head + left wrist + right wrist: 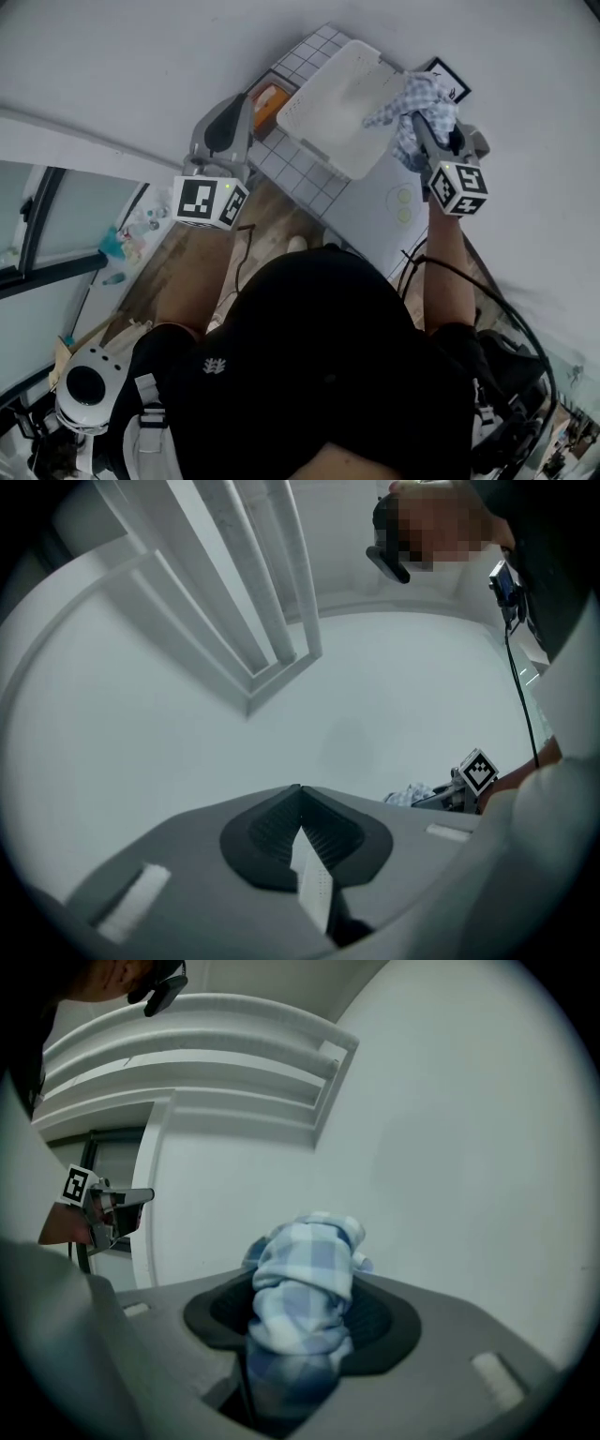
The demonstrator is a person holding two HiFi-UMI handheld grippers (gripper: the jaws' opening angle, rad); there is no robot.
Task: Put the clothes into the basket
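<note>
White wall fills most of what we see, with a pale tiled floor (pixel 302 180) below it, and on those tiles stands the white rectangular plastic basket (pixel 328 112), its open mouth facing us in the head view.

We judge the step in hand to be the carry: the blue-and-white checked cloth (pixel 412 94) is up off the floor, clamped in the right gripper (pixel 419 124). The jaws are closed on it about halfway, with the fabric packed between the pads and bulging past the tips. In the head view the cloth sits at the basket's right rim, partly overlapping it, though we cannot tell how far above. The left gripper (pixel 300 794) has its jaws pressed together with nothing between them and hangs well apart from the basket's left side, idle.

The cloth is bunched into a thick roll. Its long axis runs along the right gripper's jaws, from the throat out beyond the tips, and its loose end points towards the basket.

For the next move we would bring that end fully over the basket's opening, then spread the jaws so the roll drops inside. If we release at the rim, it may drape over the edge.
</note>
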